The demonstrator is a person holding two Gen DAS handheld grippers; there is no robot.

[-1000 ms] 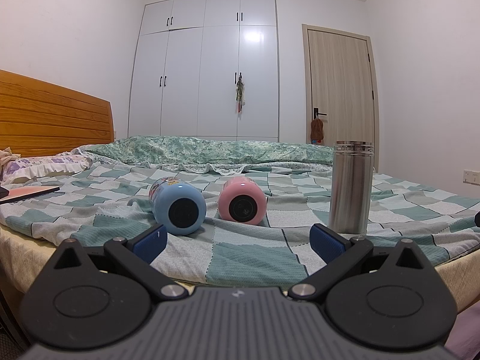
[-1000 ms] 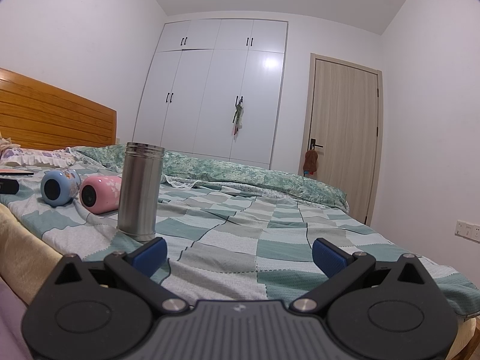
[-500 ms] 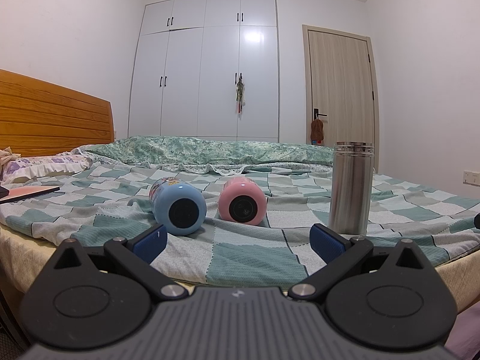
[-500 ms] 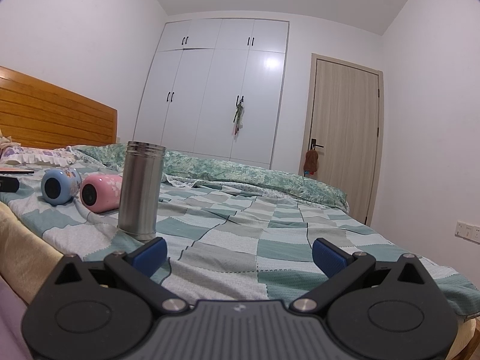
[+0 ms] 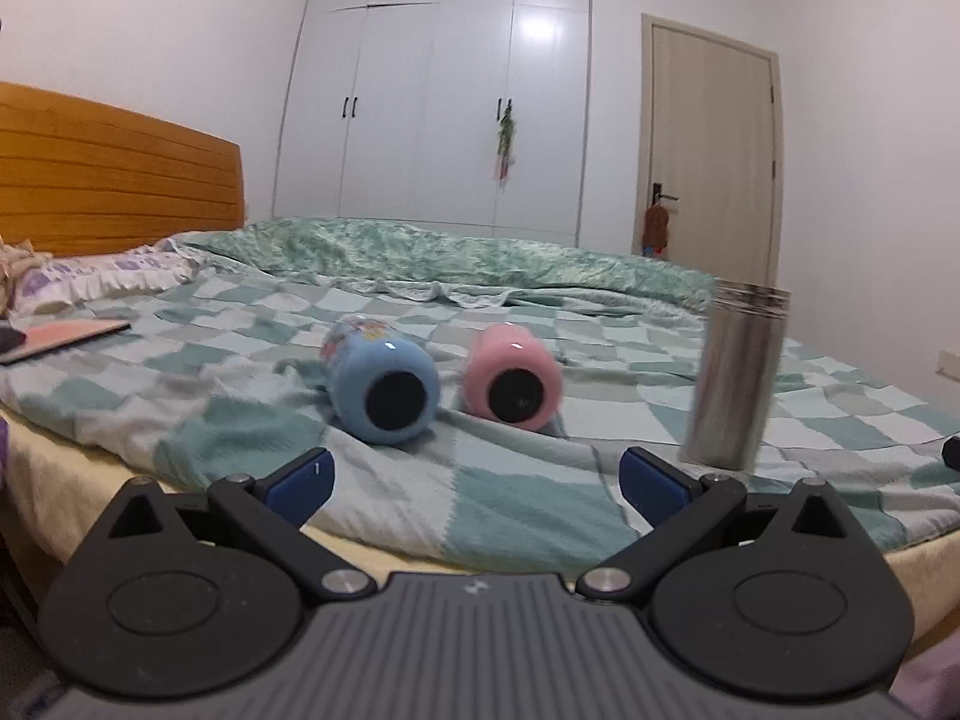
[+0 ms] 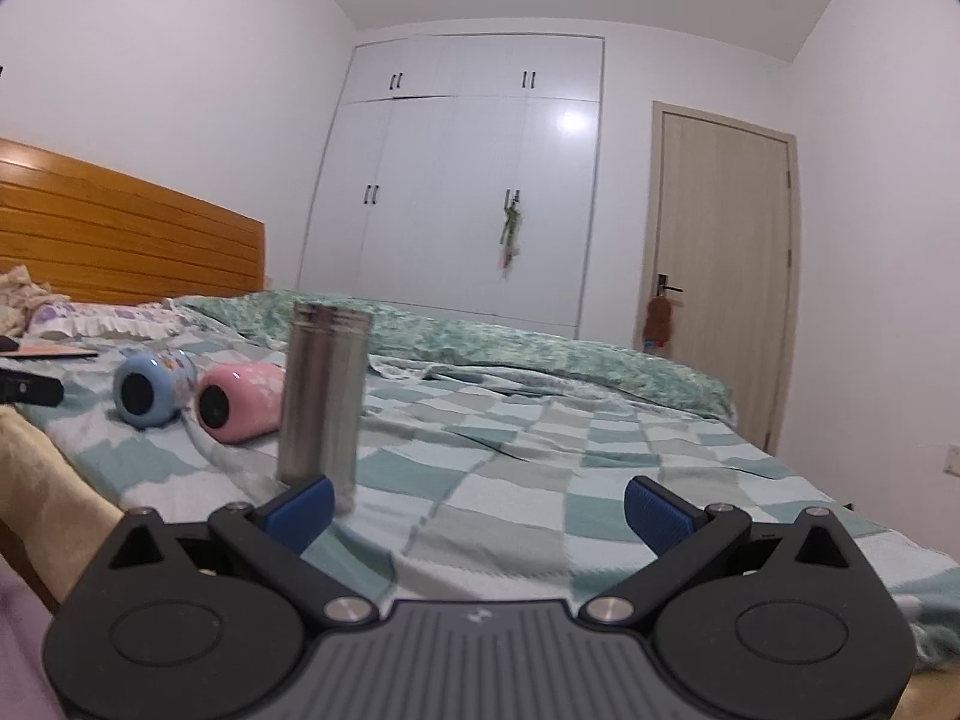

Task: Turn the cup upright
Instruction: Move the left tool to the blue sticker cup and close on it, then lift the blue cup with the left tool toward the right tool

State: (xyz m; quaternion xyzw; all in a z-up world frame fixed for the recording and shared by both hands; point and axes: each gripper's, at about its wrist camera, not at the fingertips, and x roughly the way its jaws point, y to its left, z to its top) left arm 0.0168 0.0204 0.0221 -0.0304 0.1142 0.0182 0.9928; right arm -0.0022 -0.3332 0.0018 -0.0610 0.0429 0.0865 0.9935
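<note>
A blue cup (image 5: 384, 387) and a pink cup (image 5: 513, 378) lie on their sides on the checkered bedspread, dark ends facing me. A steel cup (image 5: 735, 375) stands upright to their right. My left gripper (image 5: 474, 480) is open and empty, short of the two lying cups. In the right wrist view the blue cup (image 6: 153, 387) and pink cup (image 6: 240, 399) lie at the left, and the steel cup (image 6: 324, 408) stands just beyond the left fingertip. My right gripper (image 6: 477, 510) is open and empty.
The bed (image 5: 540, 516) has a wooden headboard (image 5: 114, 186) and pillow (image 5: 102, 276) at the left. A flat pink item (image 5: 66, 336) lies near the pillow. A folded green quilt (image 5: 480, 252), white wardrobe (image 5: 444, 96) and door (image 5: 711, 144) stand behind.
Both grippers have moved forward and up toward the bed, so the cups look larger and lower. The right gripper has closed in on the steel cup. The cups have not moved.
</note>
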